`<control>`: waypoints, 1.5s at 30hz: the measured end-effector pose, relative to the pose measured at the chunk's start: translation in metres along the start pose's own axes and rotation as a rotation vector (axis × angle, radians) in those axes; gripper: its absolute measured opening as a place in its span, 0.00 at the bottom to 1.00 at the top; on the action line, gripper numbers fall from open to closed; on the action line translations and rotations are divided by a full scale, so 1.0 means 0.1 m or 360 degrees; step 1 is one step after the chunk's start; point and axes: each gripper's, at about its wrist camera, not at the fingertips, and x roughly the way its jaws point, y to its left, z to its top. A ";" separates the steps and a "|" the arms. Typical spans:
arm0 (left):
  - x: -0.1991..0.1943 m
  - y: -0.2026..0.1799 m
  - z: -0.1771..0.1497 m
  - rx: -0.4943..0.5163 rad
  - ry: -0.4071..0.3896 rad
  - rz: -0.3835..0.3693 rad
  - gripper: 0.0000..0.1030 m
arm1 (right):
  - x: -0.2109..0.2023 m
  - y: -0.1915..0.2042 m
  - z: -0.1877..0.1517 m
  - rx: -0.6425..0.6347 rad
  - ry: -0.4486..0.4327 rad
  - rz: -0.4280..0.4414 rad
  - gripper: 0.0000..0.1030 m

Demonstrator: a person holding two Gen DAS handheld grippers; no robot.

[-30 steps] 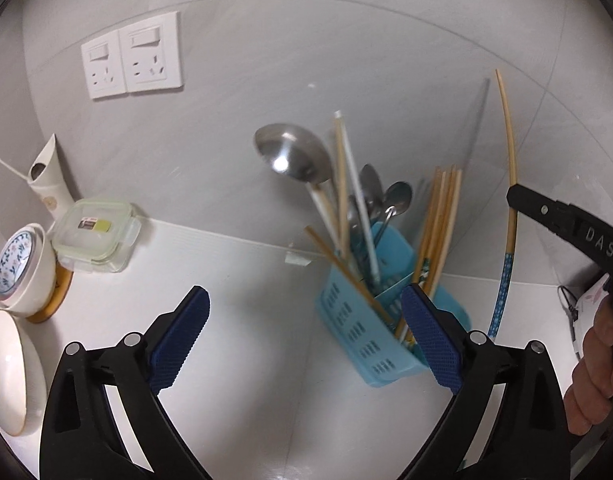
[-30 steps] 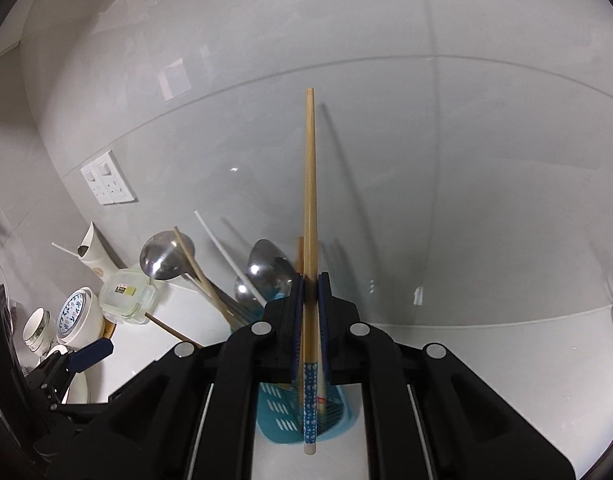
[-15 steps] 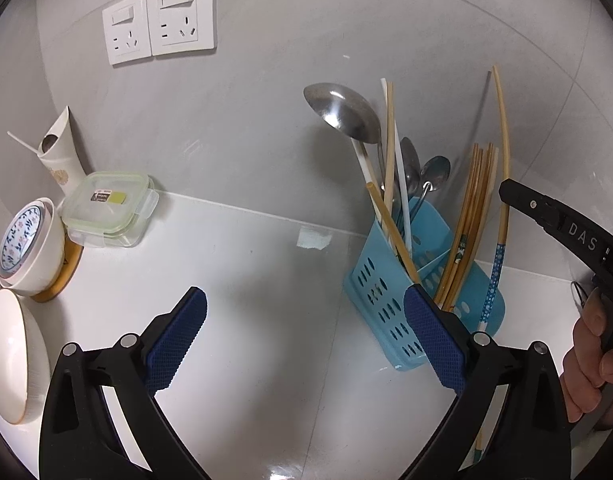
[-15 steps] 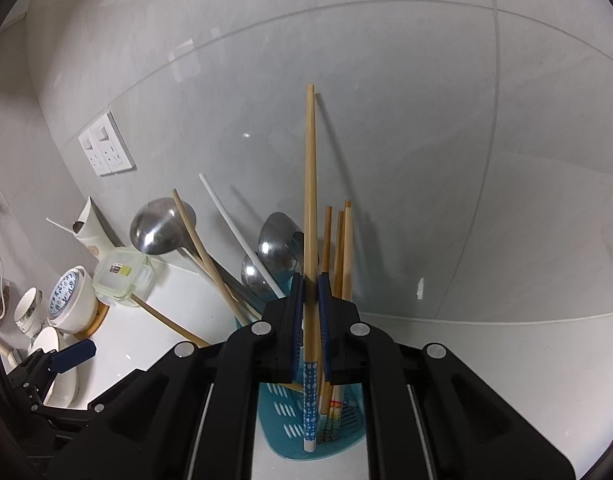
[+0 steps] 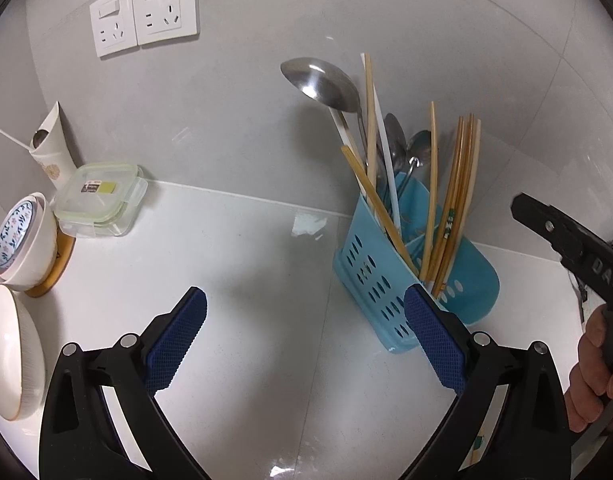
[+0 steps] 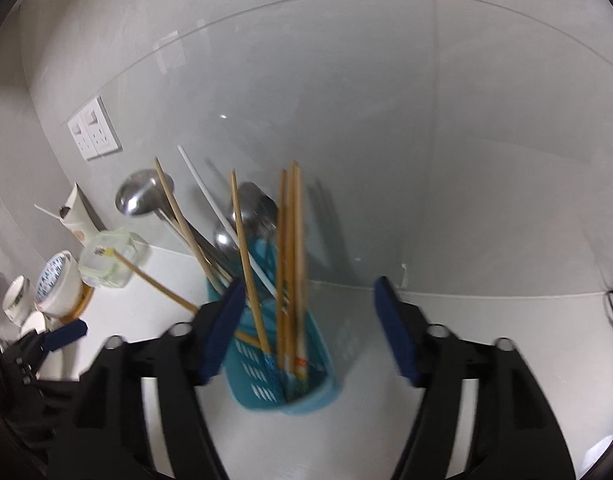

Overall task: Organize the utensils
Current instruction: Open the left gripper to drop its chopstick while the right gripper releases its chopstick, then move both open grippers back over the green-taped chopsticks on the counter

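The blue basket [image 5: 390,280] stands on the white counter [image 5: 246,280], near the back wall, so it is easy to reach from the front. It has holes in its sides, likely so wet things can drip dry. Inside it stand wooden chopsticks [image 6: 292,264], a big metal ladle [image 5: 322,84] and some spoons [image 5: 420,148]. They lean on each other and on the rim because they are tall and thin. One loose chopstick [image 6: 248,264] in the front part tilts to the left; it looks like the one that was just dropped in.

The right gripper [image 6: 306,320] hangs just above the basket. Its jaws have just been opening, and now they stand wide apart with nothing in their grip. The chopsticks only show between them from behind. Letting go here lets the stick fall into the basket.

The left gripper [image 5: 306,340] waits over the bare counter, beside the basket. Its jaws are wide apart too, and it holds nothing.

Off to the left sit a clear lidded box [image 5: 98,200] and white bowls [image 5: 18,236], out of the way.
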 end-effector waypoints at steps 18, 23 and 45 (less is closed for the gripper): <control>0.14 -0.20 -0.72 0.0197 0.0244 -0.0038 0.94 | -0.20 -0.63 -1.36 0.0010 0.0479 -0.0298 0.87; 0.17 -0.18 -0.97 0.0195 0.0311 -0.0054 0.94 | -0.23 -0.76 -1.76 0.0014 0.0622 -0.0359 0.87; 0.16 -0.34 -1.30 0.0266 0.0407 -0.0100 0.94 | -0.19 -0.72 -2.50 0.0030 0.0908 -0.0381 0.64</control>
